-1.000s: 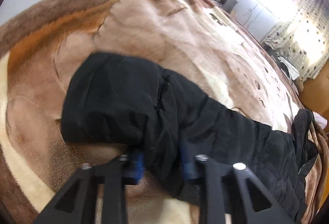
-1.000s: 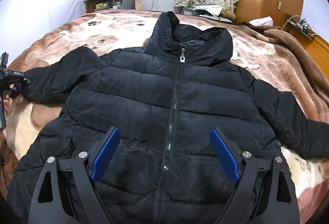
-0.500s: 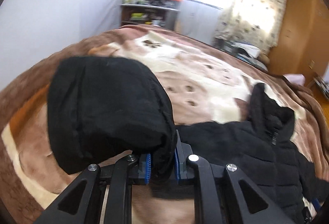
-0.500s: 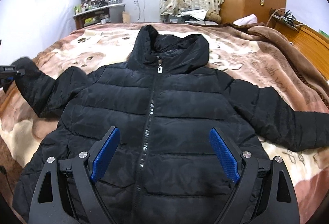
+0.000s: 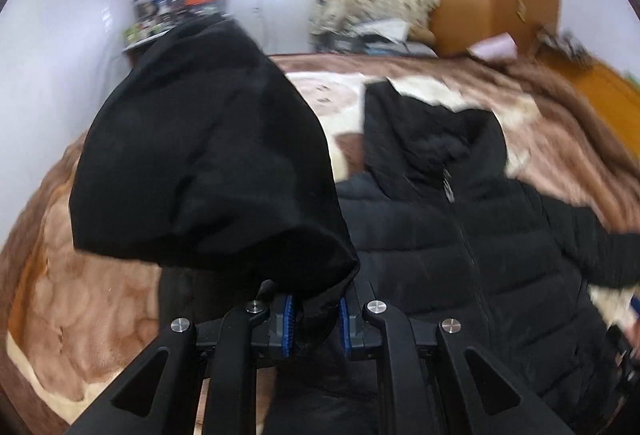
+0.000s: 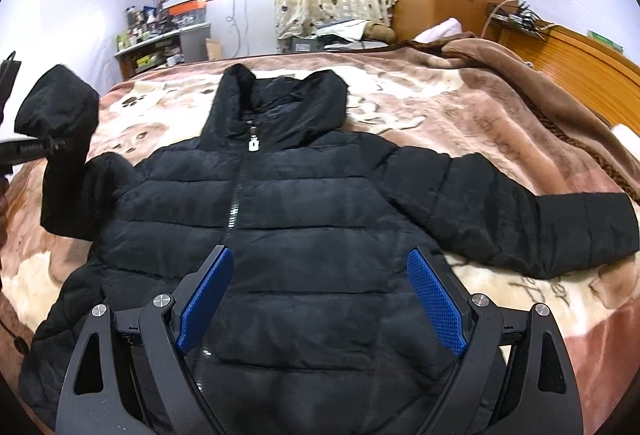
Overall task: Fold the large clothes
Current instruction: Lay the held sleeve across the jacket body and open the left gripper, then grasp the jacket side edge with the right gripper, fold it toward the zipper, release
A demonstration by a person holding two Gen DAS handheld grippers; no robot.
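Jacket sleeve [image 5: 208, 171], clenched in left gripper [image 5: 313, 319], raised for folding inward; right gripper [image 6: 320, 299] gapes unloaded above jacket front [image 6: 320, 219].

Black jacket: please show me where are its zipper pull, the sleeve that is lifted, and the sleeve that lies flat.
zipper pull [image 6: 253, 144], right wrist view, on the metal tab.
lifted sleeve [image 5: 208, 171], left wrist view, mid-fabric above the cuff.
flat sleeve [image 6: 520, 219], right wrist view, on its forearm part.

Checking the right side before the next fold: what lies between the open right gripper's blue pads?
In the right wrist view, only the black jacket's quilted front lies between the right gripper's pads, its zipper running just inside the left pad. They grip nothing.
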